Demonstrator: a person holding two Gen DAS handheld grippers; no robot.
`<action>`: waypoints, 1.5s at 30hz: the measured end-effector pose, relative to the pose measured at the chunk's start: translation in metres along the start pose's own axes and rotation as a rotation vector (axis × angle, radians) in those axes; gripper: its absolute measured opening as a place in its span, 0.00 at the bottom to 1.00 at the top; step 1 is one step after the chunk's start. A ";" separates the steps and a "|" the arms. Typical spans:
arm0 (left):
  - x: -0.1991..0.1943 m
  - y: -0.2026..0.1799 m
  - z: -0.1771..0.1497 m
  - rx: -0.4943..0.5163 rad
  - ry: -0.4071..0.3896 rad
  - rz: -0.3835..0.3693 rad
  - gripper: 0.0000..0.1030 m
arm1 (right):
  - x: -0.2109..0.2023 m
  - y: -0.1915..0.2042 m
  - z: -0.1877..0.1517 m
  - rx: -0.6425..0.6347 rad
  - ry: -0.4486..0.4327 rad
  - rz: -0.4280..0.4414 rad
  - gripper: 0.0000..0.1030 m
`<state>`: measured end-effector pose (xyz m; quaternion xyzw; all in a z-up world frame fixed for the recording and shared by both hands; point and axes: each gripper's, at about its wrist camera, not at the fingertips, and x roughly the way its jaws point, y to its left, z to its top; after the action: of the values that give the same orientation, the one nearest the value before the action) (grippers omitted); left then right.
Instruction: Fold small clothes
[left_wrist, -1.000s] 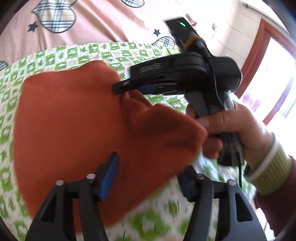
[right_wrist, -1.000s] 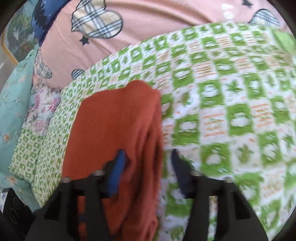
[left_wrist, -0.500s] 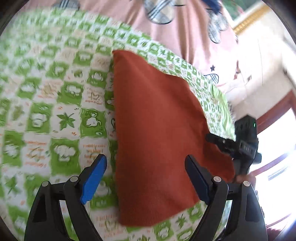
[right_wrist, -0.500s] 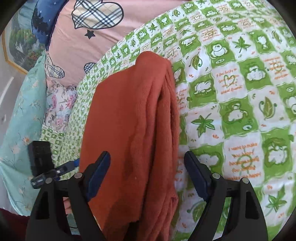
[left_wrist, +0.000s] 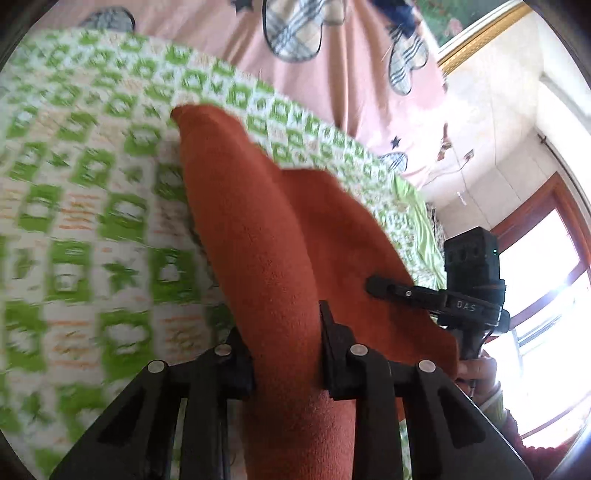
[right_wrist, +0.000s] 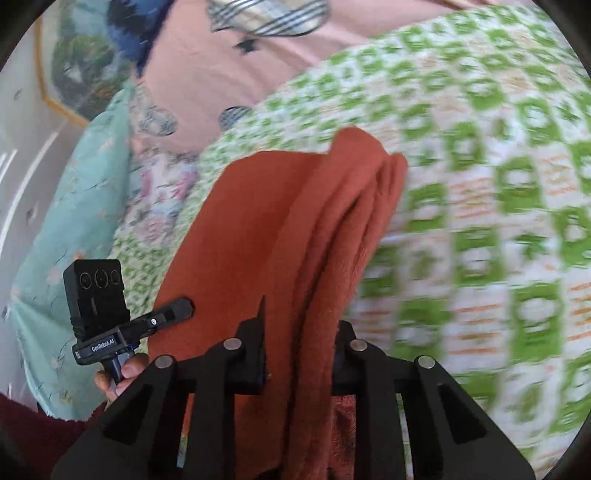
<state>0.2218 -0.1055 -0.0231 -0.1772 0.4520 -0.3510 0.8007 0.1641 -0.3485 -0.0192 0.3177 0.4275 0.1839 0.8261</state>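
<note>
The rust cloth (left_wrist: 258, 236) lies on the bed's green-checked sheet (left_wrist: 85, 206), folded lengthwise into a long band running from 6 o'clock toward 11 o'clock in the left wrist view. A flatter layer spreads out from the band toward 3 o'clock.

Left tool (left_wrist: 284, 354): nearly closed, both fingers pressed against the thick fold at 6 o'clock, cloth bunched between them. In the right wrist view this tool (right_wrist: 184, 308) sits at 8 o'clock, over the cloth's left edge.

Right tool (right_wrist: 299, 354): likewise nearly closed, gripping several stacked layers of the cloth (right_wrist: 295, 236) at 6 o'clock; at least 3 folded ridges show along the right side. In the left wrist view this tool (left_wrist: 373, 286) appears at 3 o'clock, its tip over the cloth's flat layer; whether it touches there, I cannot tell.

A pink quilt (left_wrist: 332, 85) with plaid hearts lies beyond the sheet at 12 o'clock. A teal floral cover (right_wrist: 74, 192) lies at 9 o'clock in the right wrist view. The sheet is motion-blurred in both views.
</note>
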 end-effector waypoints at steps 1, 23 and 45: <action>-0.021 0.001 -0.003 0.008 -0.021 0.013 0.25 | 0.011 0.015 -0.003 -0.018 0.013 0.033 0.23; -0.132 0.180 -0.019 -0.341 -0.151 0.121 0.67 | 0.064 0.065 -0.037 -0.080 0.051 -0.104 0.45; -0.139 0.143 0.031 -0.192 -0.242 0.394 0.54 | 0.080 0.106 -0.030 -0.184 0.016 -0.210 0.45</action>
<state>0.2578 0.0933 -0.0092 -0.2017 0.4100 -0.1195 0.8814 0.1814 -0.2143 -0.0065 0.1928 0.4463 0.1373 0.8630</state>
